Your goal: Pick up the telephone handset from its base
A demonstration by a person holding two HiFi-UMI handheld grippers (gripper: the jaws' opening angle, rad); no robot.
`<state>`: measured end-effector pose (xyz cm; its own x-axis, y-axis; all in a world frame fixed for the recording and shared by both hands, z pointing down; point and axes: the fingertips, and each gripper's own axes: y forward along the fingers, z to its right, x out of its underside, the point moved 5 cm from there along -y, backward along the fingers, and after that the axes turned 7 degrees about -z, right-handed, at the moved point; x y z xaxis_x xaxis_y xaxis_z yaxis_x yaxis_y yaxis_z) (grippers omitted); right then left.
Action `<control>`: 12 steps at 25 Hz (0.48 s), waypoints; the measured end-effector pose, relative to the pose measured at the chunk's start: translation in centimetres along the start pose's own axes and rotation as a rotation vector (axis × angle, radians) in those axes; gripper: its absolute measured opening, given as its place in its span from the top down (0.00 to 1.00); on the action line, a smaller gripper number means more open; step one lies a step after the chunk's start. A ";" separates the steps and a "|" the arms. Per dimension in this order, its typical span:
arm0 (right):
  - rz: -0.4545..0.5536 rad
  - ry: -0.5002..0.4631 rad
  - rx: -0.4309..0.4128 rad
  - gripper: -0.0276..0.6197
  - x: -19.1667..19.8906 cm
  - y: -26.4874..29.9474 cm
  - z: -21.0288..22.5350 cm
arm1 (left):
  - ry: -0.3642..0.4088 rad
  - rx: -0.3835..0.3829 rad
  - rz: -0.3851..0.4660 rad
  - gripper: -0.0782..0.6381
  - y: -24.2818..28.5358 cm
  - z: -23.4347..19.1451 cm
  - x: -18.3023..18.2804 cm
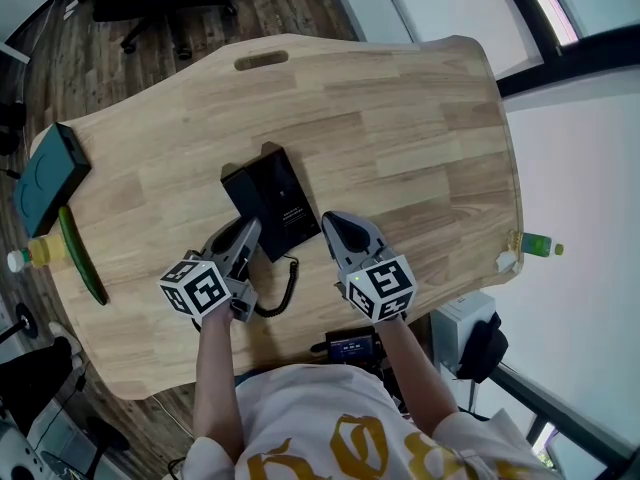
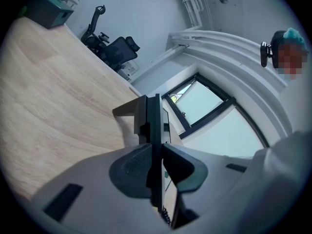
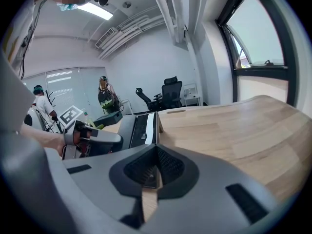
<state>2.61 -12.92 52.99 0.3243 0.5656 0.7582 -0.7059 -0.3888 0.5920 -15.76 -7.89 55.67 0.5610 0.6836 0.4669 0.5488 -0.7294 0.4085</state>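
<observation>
Left gripper point(image 1: 243, 236), jaws clamped on the near end of the black telephone handset point(image 1: 242, 195), which lies along the left side of its base point(image 1: 288, 206) at the middle of the wooden bench point(image 1: 420, 118). The right gripper point(image 1: 336, 224), jaws together and empty, sits just beside the base's right edge. A coiled cord point(image 1: 291, 286) loops between the two grippers.
</observation>
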 end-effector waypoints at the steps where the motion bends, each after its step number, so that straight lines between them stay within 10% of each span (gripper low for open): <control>1: 0.000 0.000 -0.001 0.95 0.0 0.0 -0.1 | -0.004 0.004 -0.001 0.78 0.0 0.0 0.0; 12: 0.011 0.004 -0.001 0.95 -0.3 -0.5 -0.1 | -0.061 0.062 0.020 0.79 -0.6 0.0 -0.1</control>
<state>2.80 -12.86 52.41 0.3138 0.5641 0.7637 -0.7103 -0.3943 0.5831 -16.19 -7.53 55.39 0.6078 0.6707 0.4251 0.5733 -0.7411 0.3495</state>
